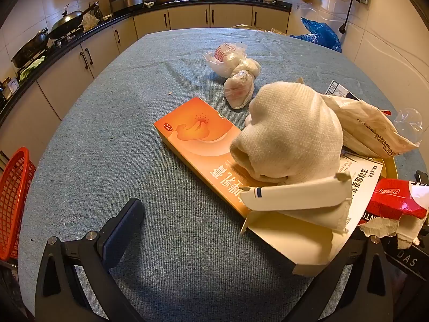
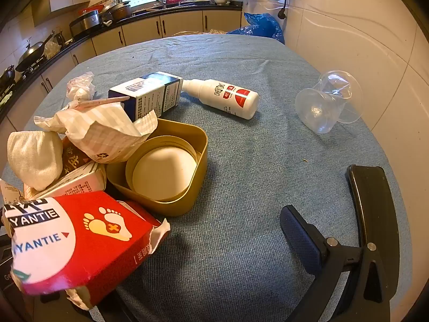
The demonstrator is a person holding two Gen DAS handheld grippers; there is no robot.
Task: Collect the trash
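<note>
Trash lies heaped on the blue-clothed bench (image 1: 107, 123). From the left wrist view, the left tongs (image 1: 228, 241) sit low over the cloth, jaws spread wide; the right finger is hidden behind a torn orange box (image 1: 198, 139). A white rolled sock (image 1: 289, 134) rests on that box, knotted plastic bags (image 1: 236, 72) lie beyond, and a red basket (image 1: 13, 201) stands at the left edge. Kitchen cabinets and pans line the far wall.

From the right wrist view, the right tongs (image 2: 187, 241) show one blue-padded finger (image 2: 303, 238) clear; the other is covered by a torn red carton (image 2: 80, 244), so contact is unclear. A gold tin (image 2: 198, 161), white bottle (image 2: 228, 96) and clear cup (image 2: 327, 102) lie on the cloth.
</note>
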